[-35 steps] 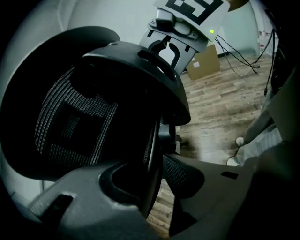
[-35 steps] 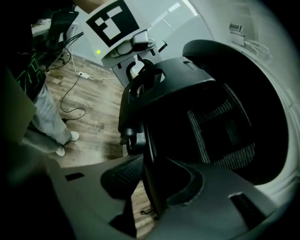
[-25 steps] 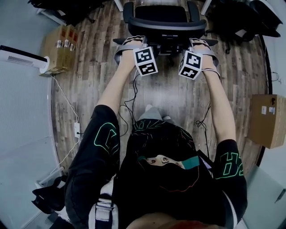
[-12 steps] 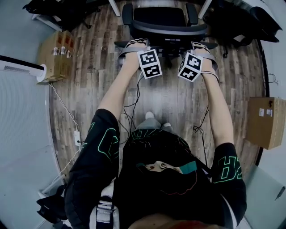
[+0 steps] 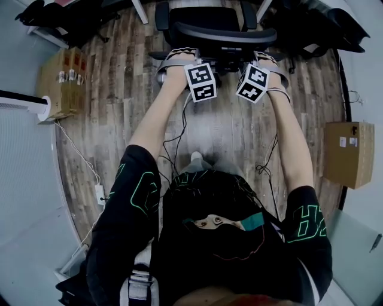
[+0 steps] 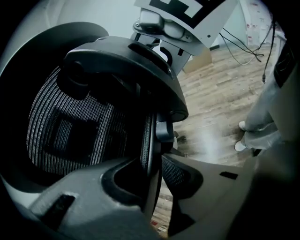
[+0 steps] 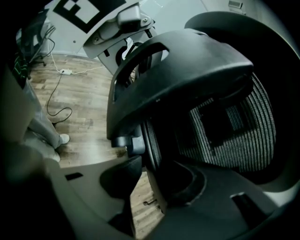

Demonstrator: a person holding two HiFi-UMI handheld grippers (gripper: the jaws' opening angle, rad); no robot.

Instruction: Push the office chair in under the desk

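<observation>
The black mesh office chair (image 5: 222,31) stands at the top of the head view, its seat between two white desk legs (image 5: 141,11). My left gripper (image 5: 178,55) sits on the left of the backrest's top edge and my right gripper (image 5: 269,57) on the right. In the left gripper view the backrest's rim (image 6: 149,136) runs between the jaws of the left gripper (image 6: 157,161). They have just been closing a little and press on it. The right gripper (image 7: 149,174) likewise clamps the backrest's rim (image 7: 151,140).
Cardboard boxes stand on the wooden floor at the left (image 5: 60,80) and the right (image 5: 348,152). Black bags lie at the top left (image 5: 72,18) and top right (image 5: 311,27). A white cable with a power strip (image 5: 100,194) trails at the left. The person's feet (image 5: 197,158) are behind the chair.
The chair and both grippers have moved forward, towards the desk legs at the top. The person has stepped after them, and the boxes have slid down in the view.
</observation>
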